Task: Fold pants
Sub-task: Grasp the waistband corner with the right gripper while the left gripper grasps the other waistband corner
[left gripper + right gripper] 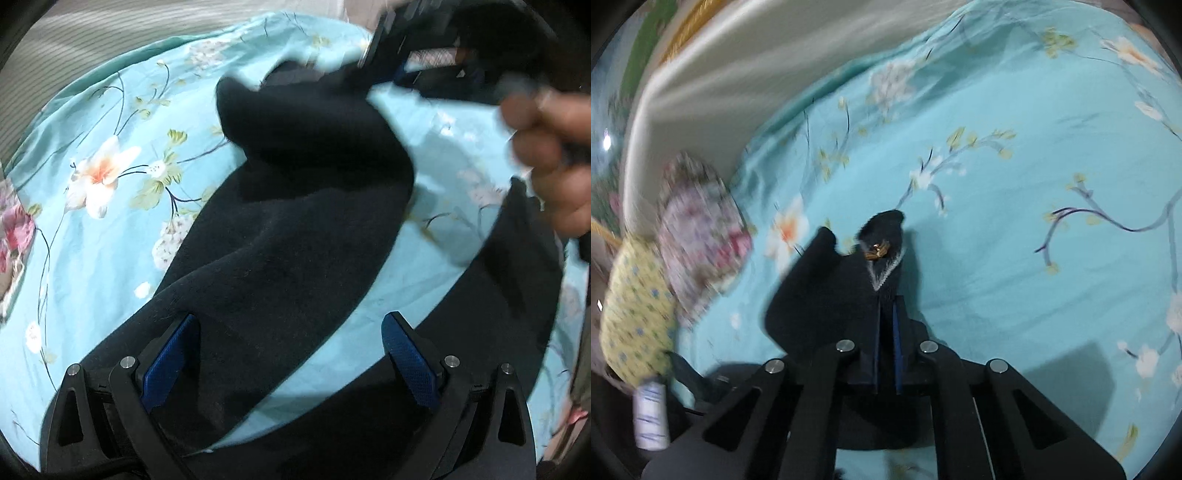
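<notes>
Dark navy fleece pants: draped across the turquoise floral bedsheet, one end lifted.
Right tongs: blue pads pressed together, pinching the pants' zippered waist above the sheet.
Left tongs: spread wide, gripping nothing, over the pants.
Person's hand: blurred, at right.

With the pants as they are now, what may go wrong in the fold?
1. The right gripper pinches only a small bit of the pants near the zipper; the cloth may slip out.
2. The left gripper is open and holds nothing, so the hanging pants may bunch or twist on the bed sheet.
3. The pictures are blurred by motion; a fast swing may spoil the alignment.
</notes>
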Motion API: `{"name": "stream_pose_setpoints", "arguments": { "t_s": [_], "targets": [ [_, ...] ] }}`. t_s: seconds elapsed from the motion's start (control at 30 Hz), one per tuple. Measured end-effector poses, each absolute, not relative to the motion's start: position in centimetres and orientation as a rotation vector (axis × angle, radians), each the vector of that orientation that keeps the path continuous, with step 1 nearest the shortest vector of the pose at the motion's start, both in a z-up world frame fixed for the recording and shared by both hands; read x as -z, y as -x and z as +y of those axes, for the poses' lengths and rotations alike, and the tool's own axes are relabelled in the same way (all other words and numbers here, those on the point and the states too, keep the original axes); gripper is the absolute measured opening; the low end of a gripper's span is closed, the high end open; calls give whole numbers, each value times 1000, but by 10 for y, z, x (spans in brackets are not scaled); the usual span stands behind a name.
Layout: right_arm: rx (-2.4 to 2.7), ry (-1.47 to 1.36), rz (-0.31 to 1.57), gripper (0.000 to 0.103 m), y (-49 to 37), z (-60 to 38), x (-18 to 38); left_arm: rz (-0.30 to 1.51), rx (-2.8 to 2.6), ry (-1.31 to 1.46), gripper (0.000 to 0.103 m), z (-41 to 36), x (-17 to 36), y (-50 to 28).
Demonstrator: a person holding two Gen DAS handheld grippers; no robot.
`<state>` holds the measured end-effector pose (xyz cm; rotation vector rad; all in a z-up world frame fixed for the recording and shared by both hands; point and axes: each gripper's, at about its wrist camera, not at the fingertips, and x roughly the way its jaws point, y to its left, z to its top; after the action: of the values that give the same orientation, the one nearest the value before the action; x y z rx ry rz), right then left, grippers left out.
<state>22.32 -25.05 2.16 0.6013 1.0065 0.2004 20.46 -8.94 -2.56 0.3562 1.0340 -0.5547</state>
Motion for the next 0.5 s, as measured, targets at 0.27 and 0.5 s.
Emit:
{"name": "stream_pose_setpoints", "arguments": {
  "t_s": [0.27,0.5],
  "targets": [
    [-175,-798,836,6,-178,-285,-81,1015,504,-373,53,-89,22,-213],
    [-147,-834,839,6,-142,-291,-79,1036,514,-292,6,-64,-1,-213]
  ]
}}
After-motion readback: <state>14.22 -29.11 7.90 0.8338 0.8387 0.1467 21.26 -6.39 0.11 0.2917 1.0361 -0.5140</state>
